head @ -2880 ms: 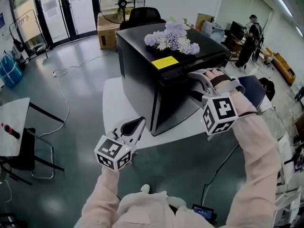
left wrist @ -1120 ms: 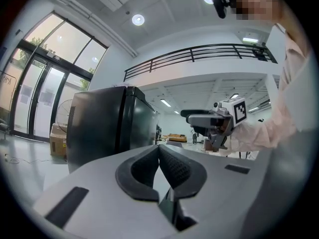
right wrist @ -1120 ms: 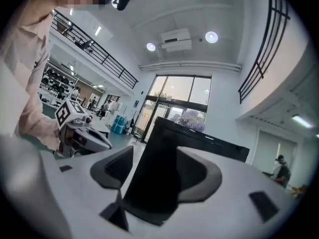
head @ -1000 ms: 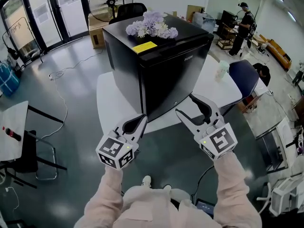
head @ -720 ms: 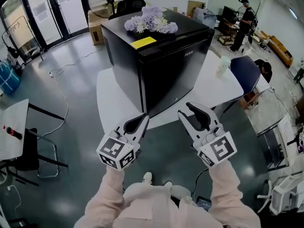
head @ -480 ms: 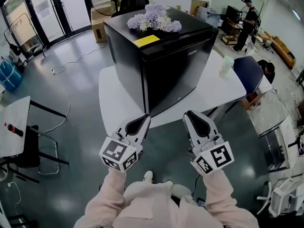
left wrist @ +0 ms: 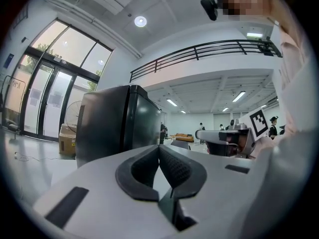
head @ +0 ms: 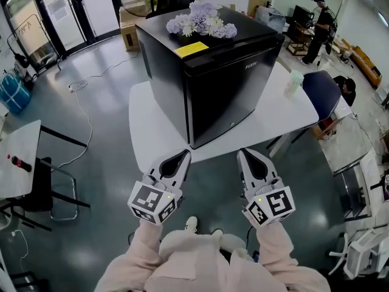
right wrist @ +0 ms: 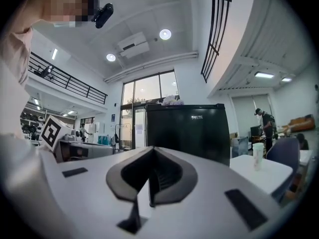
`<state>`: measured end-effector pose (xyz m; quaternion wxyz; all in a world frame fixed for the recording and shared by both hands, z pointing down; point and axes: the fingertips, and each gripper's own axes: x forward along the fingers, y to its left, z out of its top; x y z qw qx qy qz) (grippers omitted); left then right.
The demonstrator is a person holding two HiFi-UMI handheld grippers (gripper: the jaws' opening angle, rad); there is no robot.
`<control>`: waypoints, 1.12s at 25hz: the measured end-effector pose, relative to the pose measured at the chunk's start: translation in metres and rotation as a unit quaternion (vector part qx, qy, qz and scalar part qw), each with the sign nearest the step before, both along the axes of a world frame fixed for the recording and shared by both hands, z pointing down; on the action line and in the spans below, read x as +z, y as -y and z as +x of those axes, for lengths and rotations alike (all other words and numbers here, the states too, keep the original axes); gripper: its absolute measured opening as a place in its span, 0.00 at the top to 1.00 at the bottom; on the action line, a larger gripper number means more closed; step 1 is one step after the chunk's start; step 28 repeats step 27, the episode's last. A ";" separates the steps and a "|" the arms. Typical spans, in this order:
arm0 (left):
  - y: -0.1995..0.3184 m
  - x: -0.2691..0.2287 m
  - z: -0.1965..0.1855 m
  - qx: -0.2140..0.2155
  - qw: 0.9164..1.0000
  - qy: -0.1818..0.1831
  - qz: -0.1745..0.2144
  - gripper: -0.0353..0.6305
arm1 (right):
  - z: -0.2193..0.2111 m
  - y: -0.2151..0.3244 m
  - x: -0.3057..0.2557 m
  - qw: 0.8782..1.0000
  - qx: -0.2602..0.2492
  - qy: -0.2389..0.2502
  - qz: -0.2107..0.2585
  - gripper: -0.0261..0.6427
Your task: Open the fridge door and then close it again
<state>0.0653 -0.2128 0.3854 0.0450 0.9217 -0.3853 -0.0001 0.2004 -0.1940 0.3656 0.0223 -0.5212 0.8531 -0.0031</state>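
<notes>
Nearest, left gripper [head: 180, 157] and right gripper [head: 249, 158] held level and side by side over the floor, just short of the table's [head: 152, 132] near edge, touching nothing. Left fingers pressed together on nothing; right fingers just closed, likewise together with nothing between them. Beyond them, the fridge [head: 225, 96]: a squat black cabinet standing on the white table, one lower front corner almost at the near edge, the door [head: 237, 102] shut flush and turned toward the table's right side. Probably heavy and rigid enough to stay put under a gentle pull, yet likely to skid on the smooth tabletop if yanked. Glossy door face, so slippery for the pads and no place to pinch. Best taken at the dark gap under the top panel, along the door's upper edge, with the fingers hooked in or clamped on the lip; hinge side not readable from here. Expect a sealing strip: some resistance at first, then a free swing, and a light push to shut. On top, a yellow label [head: 192, 48] and a bunch of pale flowers [head: 203, 20], loose and liable to shift if jolted. Farther off, a cup [head: 294, 81] by the table's right edge, well apart from the fridge.
</notes>
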 end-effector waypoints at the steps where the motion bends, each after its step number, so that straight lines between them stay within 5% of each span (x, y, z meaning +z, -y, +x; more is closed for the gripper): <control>1: -0.001 0.001 -0.001 0.000 1.000 0.001 -0.002 0.93 | -0.001 0.000 0.001 1.000 0.000 -0.002 -0.001 0.95; 28: 0.004 0.010 -0.011 -0.005 1.000 0.000 -0.014 0.93 | -0.009 0.009 0.009 1.000 -0.001 -0.012 -0.018 0.95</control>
